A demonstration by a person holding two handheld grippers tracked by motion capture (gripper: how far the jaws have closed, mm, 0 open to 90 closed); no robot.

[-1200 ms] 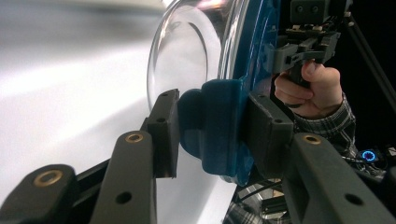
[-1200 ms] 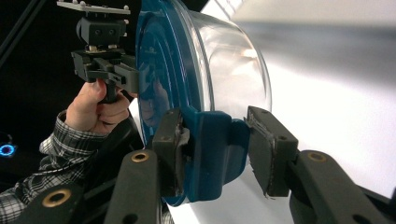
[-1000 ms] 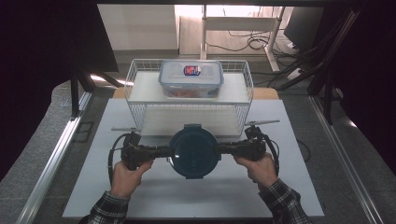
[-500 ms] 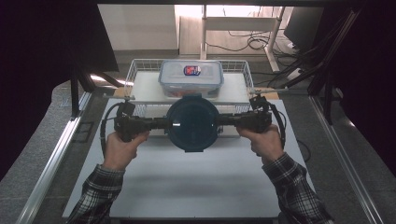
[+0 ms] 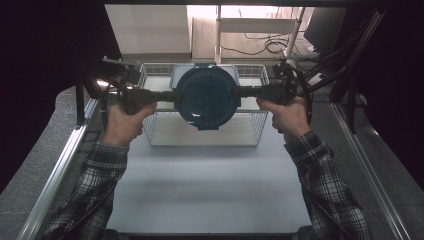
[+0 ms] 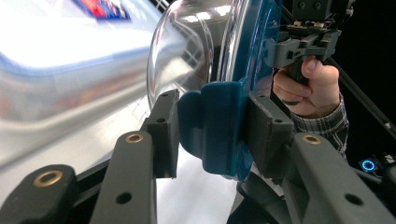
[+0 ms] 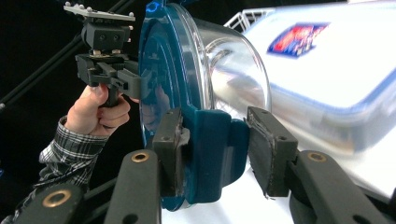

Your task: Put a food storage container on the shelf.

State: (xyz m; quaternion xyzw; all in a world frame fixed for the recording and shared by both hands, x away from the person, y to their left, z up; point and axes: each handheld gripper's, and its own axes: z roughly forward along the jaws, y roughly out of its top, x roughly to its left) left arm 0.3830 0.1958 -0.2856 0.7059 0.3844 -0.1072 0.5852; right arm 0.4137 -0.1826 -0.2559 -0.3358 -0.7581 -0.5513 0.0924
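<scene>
High view, both hands raised level, left gripper (image 5: 167,96), right gripper (image 5: 247,93) clamping round container (image 5: 207,97)

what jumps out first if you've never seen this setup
The round container with the dark blue lid, held up above the wire basket at the far side of the table, draws the eye first. The left gripper and the right gripper each clamp one of its blue side latches. Behind it, in the basket, sits a rectangular lidded box with a red and blue label.
</scene>
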